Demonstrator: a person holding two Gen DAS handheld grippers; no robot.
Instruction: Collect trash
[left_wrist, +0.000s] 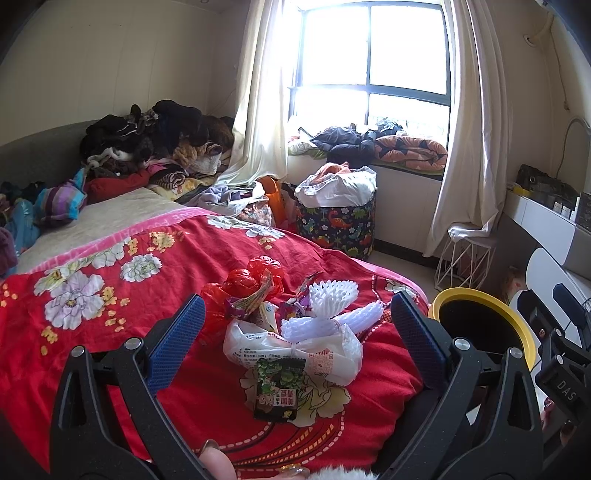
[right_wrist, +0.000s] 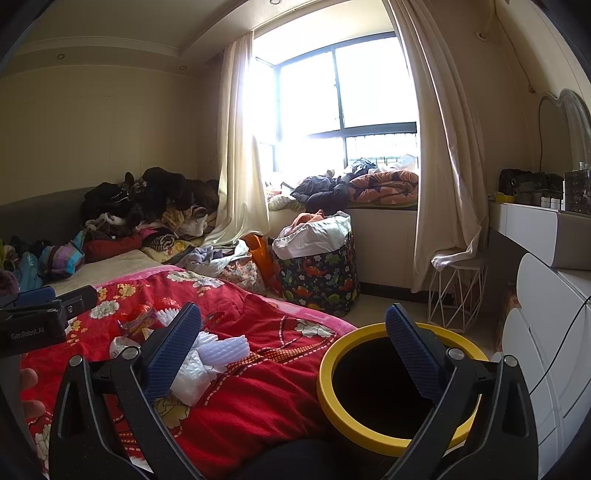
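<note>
- Left tongs (left_wrist: 295, 328) were spread wide, holding nothing, hovering just short of the trash pile on the bed (left_wrist: 110, 332).
- Right tongs (right_wrist: 293, 343) were likewise released and empty, over the bed edge and the yellow-rimmed bin (right_wrist: 332, 398).
- Progress, as I judged it: nothing collected yet; the bin interior looked dark, contents not discernible.
- Count, near to far: one green-and-black snack packet (left_wrist: 279, 387), one white plastic bag (left_wrist: 255, 345), two white foam fruit nets (left_wrist: 332, 295), a few crumpled snack wrappers (left_wrist: 255, 302) (number unclear), one red plastic bag (left_wrist: 243, 282).
- All of it was bunched together, touching, on the red floral blanket (left_wrist: 207, 251); the bin stood just beside the bed, to the right.
- Left to do: the whole pile.
</note>
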